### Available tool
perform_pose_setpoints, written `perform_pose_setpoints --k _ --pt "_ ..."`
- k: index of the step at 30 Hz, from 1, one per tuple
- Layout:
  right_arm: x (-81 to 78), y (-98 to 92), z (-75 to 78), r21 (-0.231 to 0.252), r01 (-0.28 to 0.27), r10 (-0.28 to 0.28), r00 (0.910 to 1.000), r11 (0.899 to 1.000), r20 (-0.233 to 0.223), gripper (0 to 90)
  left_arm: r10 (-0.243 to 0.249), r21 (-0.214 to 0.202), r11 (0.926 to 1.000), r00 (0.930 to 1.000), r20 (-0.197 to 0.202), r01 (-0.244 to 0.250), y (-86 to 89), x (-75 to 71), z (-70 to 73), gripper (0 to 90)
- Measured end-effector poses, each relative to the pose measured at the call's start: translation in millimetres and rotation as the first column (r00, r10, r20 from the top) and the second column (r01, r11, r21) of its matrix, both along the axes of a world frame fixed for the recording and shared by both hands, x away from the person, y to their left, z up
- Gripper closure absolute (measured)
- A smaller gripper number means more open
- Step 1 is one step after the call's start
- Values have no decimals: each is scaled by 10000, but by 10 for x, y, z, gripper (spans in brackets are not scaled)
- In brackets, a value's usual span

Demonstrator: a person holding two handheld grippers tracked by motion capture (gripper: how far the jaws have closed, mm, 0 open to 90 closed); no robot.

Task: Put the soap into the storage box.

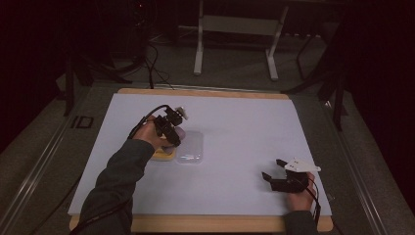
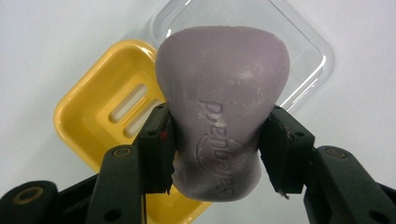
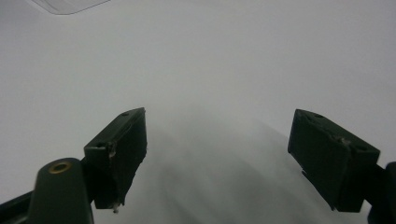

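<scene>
Jaws of the left gripper [image 2: 217, 154] were clamped on a mauve soap bar [image 2: 222, 107], their black pads pressing its narrowed waist from both sides. The bar was matte and chalky, rounded and wider at the far end, with raised lettering and an oval emblem moulded into its face. It was held above a glossy yellow soap dish [image 2: 100, 116], a rounded rectangle with two slotted drains in its floor. Just beside the dish lay a clear plastic lid [image 2: 308, 56] of matching rounded shape, both resting on the smooth white table sheet [image 1: 244, 122]. Well apart, near the sheet's front right corner, the right gripper [image 1: 274, 169] rested with its jaws spread wide and nothing between them, over bare white surface.
</scene>
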State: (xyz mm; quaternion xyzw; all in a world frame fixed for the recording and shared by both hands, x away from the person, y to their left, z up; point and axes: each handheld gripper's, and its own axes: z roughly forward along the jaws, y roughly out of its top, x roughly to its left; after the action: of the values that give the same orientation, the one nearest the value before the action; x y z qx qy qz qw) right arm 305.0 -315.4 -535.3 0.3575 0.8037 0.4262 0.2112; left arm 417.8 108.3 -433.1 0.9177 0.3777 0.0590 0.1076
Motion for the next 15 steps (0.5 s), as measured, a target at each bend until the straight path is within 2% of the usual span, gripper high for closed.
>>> perform_pose_setpoints --k 15 --pt "0 -1 0 -1 -1 1 10000 10000 -1 192 319 104 9994 9992 -230 -317 93 91 -33 500"
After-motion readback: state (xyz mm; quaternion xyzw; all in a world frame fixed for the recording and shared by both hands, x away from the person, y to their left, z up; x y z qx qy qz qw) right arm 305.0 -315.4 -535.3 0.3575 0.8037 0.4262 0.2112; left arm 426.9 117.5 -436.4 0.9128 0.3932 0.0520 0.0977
